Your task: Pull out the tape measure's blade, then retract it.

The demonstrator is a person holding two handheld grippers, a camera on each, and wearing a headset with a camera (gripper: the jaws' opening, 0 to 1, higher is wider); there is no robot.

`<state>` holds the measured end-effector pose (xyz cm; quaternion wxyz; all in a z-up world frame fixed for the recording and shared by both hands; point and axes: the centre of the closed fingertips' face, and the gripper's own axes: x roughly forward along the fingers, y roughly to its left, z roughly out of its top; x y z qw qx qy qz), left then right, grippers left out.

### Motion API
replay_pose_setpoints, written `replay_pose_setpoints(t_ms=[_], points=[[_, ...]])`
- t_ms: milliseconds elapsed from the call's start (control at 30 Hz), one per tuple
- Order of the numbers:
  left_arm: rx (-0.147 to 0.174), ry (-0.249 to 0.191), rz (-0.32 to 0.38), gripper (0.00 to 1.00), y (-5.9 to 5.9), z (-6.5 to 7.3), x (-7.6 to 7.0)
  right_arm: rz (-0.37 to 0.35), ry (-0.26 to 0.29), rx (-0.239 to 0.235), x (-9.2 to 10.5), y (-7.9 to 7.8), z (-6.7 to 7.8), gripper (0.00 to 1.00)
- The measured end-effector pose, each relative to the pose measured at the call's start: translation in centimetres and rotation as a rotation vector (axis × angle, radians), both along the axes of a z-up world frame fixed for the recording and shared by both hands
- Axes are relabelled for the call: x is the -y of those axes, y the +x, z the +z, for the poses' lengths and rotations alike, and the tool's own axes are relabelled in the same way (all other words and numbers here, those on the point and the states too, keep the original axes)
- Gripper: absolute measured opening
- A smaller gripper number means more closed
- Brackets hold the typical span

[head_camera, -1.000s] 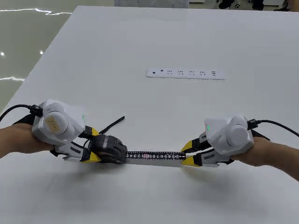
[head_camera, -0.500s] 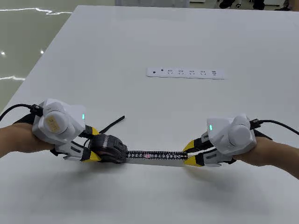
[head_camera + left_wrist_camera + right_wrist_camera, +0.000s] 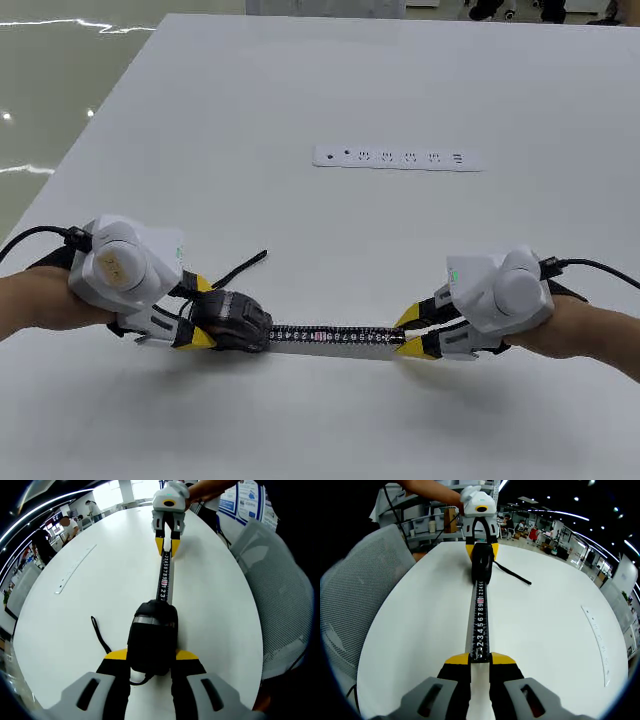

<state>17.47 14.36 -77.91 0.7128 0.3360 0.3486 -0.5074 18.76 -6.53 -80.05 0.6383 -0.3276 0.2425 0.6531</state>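
Note:
The black tape measure case (image 3: 232, 319) lies on the white table, held between the yellow-tipped jaws of my left gripper (image 3: 198, 312). In the left gripper view the case (image 3: 152, 636) fills the gap between the jaws, its black wrist strap (image 3: 98, 635) trailing left. The dark numbered blade (image 3: 335, 336) runs from the case to my right gripper (image 3: 412, 334), which is shut on the blade's end. In the right gripper view the blade (image 3: 480, 625) stretches straight from my jaws to the case (image 3: 482, 566).
A white power strip (image 3: 397, 157) lies flat further back on the table. The table's left edge (image 3: 70, 150) drops to a shiny floor. A grey mesh chair (image 3: 365, 590) stands beside the table.
My right gripper has moved a little to the right with the blade's end, so slightly more blade is out. The left gripper and case stayed put.

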Motion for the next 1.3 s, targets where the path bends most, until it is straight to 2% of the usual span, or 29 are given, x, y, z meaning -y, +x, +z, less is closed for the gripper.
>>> replay_pose_setpoints(t_ms=[67,400,567,767,900,967,1133,1300], points=[[0.000,0.000,-0.001,0.26,0.3,-0.4,-0.4,0.000,-0.001,0.001,0.1,0.1,-0.2,0.12],[0.000,0.001,-0.001,0.26,0.0,0.1,0.1,-0.002,-0.004,-0.002,0.3,-0.3,0.3,0.12],[0.001,0.002,-0.001,0.26,-0.1,0.1,0.1,-0.004,-0.003,-0.001,0.5,0.0,-0.1,0.12],[0.000,0.002,0.001,0.26,0.0,0.0,0.0,-0.005,-0.004,0.006,0.7,-0.1,0.1,0.12],[0.000,0.003,0.000,0.26,-0.1,0.1,0.1,-0.005,-0.005,0.008,0.9,0.4,-0.4,0.12],[0.000,0.002,0.001,0.26,0.1,-0.1,-0.2,-0.006,-0.006,0.011,0.9,0.0,0.2,0.12],[0.000,0.002,0.002,0.26,-0.1,0.2,0.2,-0.009,-0.008,0.013,1.1,0.0,0.2,0.12],[0.000,0.002,0.003,0.26,0.1,-0.1,0.0,-0.013,-0.009,0.012,1.3,0.1,0.1,0.12]])
